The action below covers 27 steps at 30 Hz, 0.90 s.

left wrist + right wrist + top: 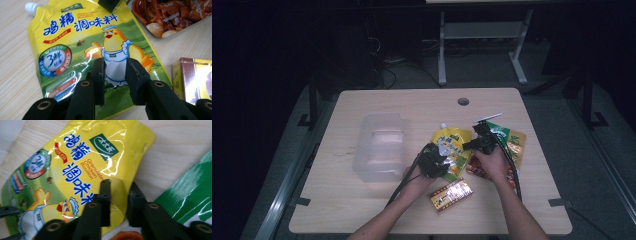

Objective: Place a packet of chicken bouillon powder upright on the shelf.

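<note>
A yellow spouted pouch of chicken bouillon (452,142) lies in the middle of the wooden table (362,205). My left gripper (441,156) meets it from the near left. In the left gripper view the pouch (82,32) bulges up between the jaws of the left gripper (115,67), which pinch its lower part over the printed chicken. My right gripper (470,145) comes at it from the right. In the right gripper view the pouch (82,162) has its side edge filling the narrow gap of the right gripper (120,187).
A clear plastic container (379,145) stands left of the pouch. A red and gold box (452,194) lies near the front edge. A green packet (508,137) and a packet with a food photo (165,17) lie at the right. A cable hole (463,101) is at the back.
</note>
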Tool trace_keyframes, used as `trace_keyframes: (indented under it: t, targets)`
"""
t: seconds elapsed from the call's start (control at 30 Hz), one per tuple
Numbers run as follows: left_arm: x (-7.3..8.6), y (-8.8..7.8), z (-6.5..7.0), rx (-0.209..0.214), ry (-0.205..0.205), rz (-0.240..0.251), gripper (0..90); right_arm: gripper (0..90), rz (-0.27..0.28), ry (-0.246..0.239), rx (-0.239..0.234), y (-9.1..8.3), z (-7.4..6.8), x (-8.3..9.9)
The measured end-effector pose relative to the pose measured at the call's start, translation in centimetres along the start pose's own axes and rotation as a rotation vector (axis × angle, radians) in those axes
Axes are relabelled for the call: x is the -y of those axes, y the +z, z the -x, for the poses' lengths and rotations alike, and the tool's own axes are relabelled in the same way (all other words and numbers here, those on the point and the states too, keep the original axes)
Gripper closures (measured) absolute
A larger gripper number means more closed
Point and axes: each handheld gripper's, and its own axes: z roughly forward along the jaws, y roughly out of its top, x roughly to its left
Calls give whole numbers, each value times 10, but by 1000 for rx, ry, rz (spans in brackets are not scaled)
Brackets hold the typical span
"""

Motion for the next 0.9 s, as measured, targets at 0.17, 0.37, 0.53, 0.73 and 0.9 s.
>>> trace_keyframes:
  t: [0.17, 0.37, 0.53, 0.73, 0.9]
  targets:
    - [0, 0, -1, 9, 1, 2, 680, 885, 8, -26, 17, 0, 0, -1]
    - [-2, -1, -2, 14, -20, -5, 615, 896, 33, -45, -3, -9, -2, -3]
    - [-6, -11, -5, 1, -18, 25, 575, 898, 86, -77, -11, -25, -7, -7]
    - [-7, -22, -5, 21, -36, 55, 531, 899, 136, -156, -11, -51, -26, -20]
    - [-5, -35, -2, 60, -41, 98, 502, 899, 175, -230, -12, -75, -48, -29]
